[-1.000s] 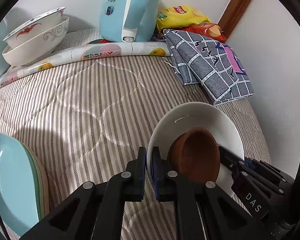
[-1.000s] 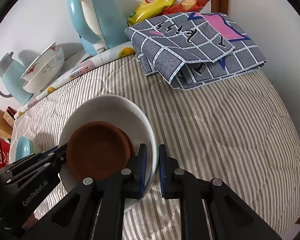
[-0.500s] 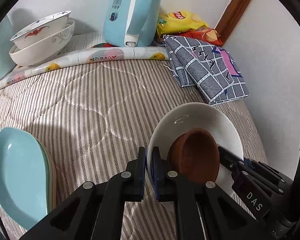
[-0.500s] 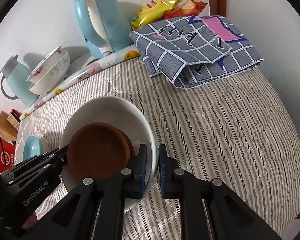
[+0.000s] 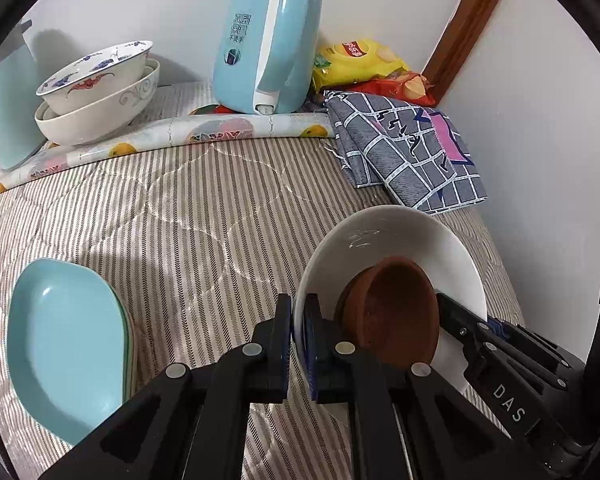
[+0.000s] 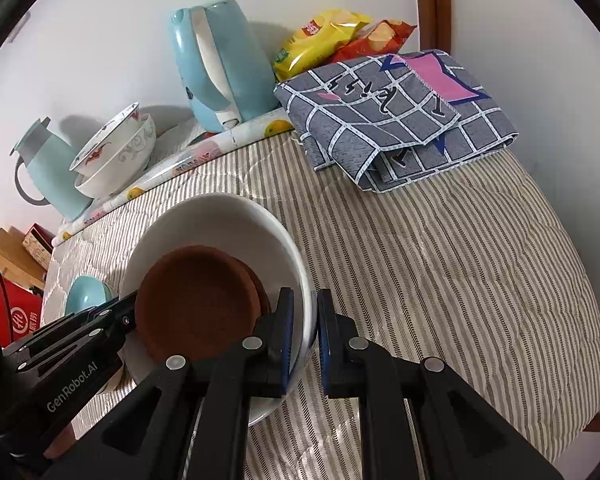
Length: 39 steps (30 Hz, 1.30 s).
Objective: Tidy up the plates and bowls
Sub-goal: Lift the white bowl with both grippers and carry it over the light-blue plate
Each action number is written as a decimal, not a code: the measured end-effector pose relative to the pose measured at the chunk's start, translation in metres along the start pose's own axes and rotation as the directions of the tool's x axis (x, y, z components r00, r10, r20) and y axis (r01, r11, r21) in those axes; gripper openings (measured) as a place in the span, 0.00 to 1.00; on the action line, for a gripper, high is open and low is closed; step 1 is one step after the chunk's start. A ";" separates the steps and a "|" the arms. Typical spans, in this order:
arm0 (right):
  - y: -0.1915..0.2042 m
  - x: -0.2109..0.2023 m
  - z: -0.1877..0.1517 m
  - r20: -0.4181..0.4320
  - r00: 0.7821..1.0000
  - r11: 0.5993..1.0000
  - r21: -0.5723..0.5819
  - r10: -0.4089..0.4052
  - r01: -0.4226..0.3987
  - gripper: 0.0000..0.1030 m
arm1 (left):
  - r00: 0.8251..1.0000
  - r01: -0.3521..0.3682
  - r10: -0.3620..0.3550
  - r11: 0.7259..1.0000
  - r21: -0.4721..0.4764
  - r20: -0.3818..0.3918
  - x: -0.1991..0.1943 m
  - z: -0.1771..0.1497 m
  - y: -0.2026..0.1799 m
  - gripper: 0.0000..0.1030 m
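A white bowl with brown dishes inside is held above the striped cloth. My left gripper is shut on its left rim. My right gripper is shut on its right rim; the bowl and brown dishes also show in the right wrist view. A stack of light blue plates lies at the lower left. Two stacked patterned bowls stand at the back left.
A light blue kettle stands at the back by the wall, snack bags beside it. A folded grey checked cloth lies at the back right. A blue jug stands left of the patterned bowls. The table edge runs at right.
Both grippers have pulled back and up with the white bowl. The view widens: the blue plates and the patterned bowls show more fully.
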State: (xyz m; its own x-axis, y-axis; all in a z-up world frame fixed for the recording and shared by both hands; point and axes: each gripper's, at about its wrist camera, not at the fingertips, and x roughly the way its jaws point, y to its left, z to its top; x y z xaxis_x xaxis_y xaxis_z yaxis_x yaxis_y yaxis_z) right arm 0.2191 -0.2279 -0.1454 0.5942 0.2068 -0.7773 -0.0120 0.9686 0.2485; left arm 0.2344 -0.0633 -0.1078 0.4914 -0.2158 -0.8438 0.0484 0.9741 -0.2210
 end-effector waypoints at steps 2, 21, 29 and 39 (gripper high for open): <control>0.003 -0.003 -0.001 0.002 1.000 1.000 -0.006 0.000 0.000 0.11 | 1.000 -0.001 0.001 1.000 -0.001 0.003 -0.003 -0.001 0.001 0.07; 0.025 -0.021 -0.014 0.022 1.000 1.000 -0.017 0.010 -0.009 0.11 | 1.000 -0.005 0.006 1.000 -0.009 0.027 -0.029 -0.012 0.015 0.07; 0.038 -0.025 -0.016 0.028 0.999 0.999 -0.032 0.018 -0.017 0.11 | 0.999 -0.011 0.012 1.000 -0.016 0.038 -0.040 -0.014 0.025 0.07; 0.056 -0.027 -0.017 0.037 0.999 0.998 -0.048 0.033 -0.031 0.11 | 0.998 -0.022 0.023 0.999 -0.028 0.055 -0.053 -0.014 0.042 0.07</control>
State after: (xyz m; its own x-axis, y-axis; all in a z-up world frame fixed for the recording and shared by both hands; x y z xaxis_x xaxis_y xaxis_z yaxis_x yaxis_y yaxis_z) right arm 0.1887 -0.1767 -0.1198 0.6229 0.2332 -0.7467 -0.0690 0.9672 0.2444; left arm 0.1988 -0.0121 -0.0791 0.5398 -0.1888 -0.8203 0.0131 0.9763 -0.2161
